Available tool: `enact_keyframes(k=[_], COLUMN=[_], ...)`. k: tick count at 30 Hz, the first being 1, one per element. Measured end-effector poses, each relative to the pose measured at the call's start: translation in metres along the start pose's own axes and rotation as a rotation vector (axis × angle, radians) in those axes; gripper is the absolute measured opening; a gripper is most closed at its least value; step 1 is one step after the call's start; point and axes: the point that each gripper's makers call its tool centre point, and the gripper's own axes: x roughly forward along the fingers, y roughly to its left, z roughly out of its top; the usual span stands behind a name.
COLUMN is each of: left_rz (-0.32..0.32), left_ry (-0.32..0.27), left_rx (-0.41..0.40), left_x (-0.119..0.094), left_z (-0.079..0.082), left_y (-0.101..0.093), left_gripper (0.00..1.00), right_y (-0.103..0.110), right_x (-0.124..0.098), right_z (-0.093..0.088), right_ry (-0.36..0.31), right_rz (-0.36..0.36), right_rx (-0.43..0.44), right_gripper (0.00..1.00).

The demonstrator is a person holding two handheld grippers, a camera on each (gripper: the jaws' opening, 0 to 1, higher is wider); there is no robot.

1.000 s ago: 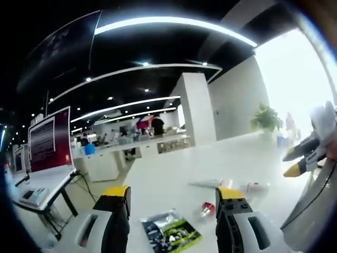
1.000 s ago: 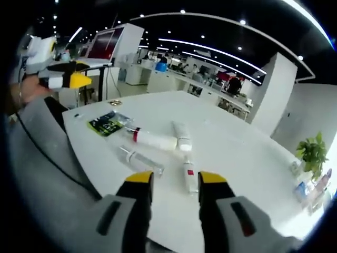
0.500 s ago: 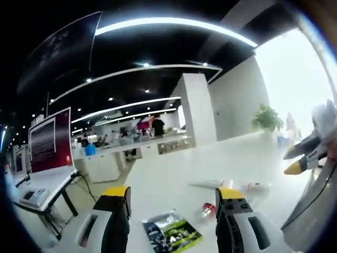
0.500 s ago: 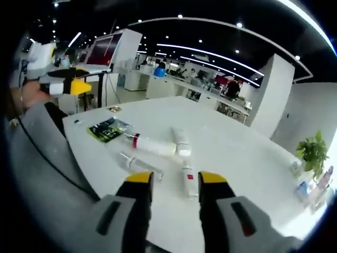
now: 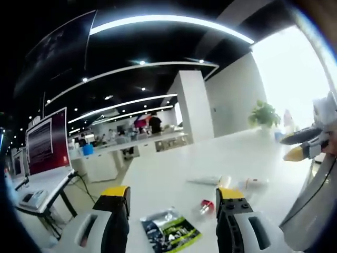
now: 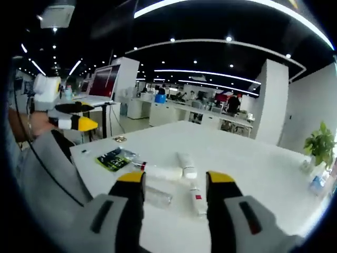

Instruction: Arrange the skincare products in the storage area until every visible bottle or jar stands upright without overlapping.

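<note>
Your left gripper (image 5: 172, 196): jaws spread wide, nothing between them, held above the near edge of the white table (image 5: 174, 168).

Your right gripper (image 6: 175, 180): jaws likewise well apart and empty, raised over the same table.

Sachet (image 5: 169, 230): dark packet with green print, lying flat. In the left gripper view it sits between the two yellow-tipped fingers (image 5: 115, 194), low in the gap and not touching either. In the right gripper view it lies well to the left of the fingers.

White tube, red band (image 6: 162, 171): lying on its side, just beyond the left finger in the right gripper view. Its red end shows close beside the right finger in the left gripper view, touching not certain.

Second white tube (image 6: 187, 164): lying flat, its end touching or almost touching the first tube, straight ahead in the jaw gap.

Clear bottle (image 6: 157, 196): on its side, low between the right gripper's fingers, partly hidden by the left one.

Small white bottle, red mark (image 6: 197, 199): lying flat, just beside the right finger.

No product stands upright.
</note>
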Motion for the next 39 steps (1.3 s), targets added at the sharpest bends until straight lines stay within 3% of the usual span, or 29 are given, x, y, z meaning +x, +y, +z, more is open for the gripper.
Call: enact_keyframes(k=[6, 18, 25, 35, 39], left_rz=[-0.015, -0.008, 0.021, -0.052, -0.049], left_ry=[0.011, 0.01, -0.023, 0.025, 0.038], left_rx=[0.006, -0.029, -0.073, -0.039, -0.056], left_x=[0.001, 0.0, -0.004, -0.001, 0.001], left_z=[-0.001, -0.001, 0.004, -0.004, -0.007], left_y=[-0.003, 0.001, 0.008, -0.007, -0.005], left_gripper=[0.68, 0.67, 0.67, 0.65, 0.64], right_y=[-0.004, -0.001, -0.003, -0.007, -0.01], right_x=[-0.002, 0.001, -0.001, -0.002, -0.003], right_z=[0.001, -0.004, -0.006, -0.007, -0.007], right_ry=[-0.013, 0.024, 0.04, 0.041, 0.038], right_rz=[0.005, 0.001, -0.014, -0.038, -0.054], right_rx=[0.113, 0.069, 0.042, 0.042, 0.047], right_gripper=[0.5, 0.51, 0.5, 0.49, 0.47])
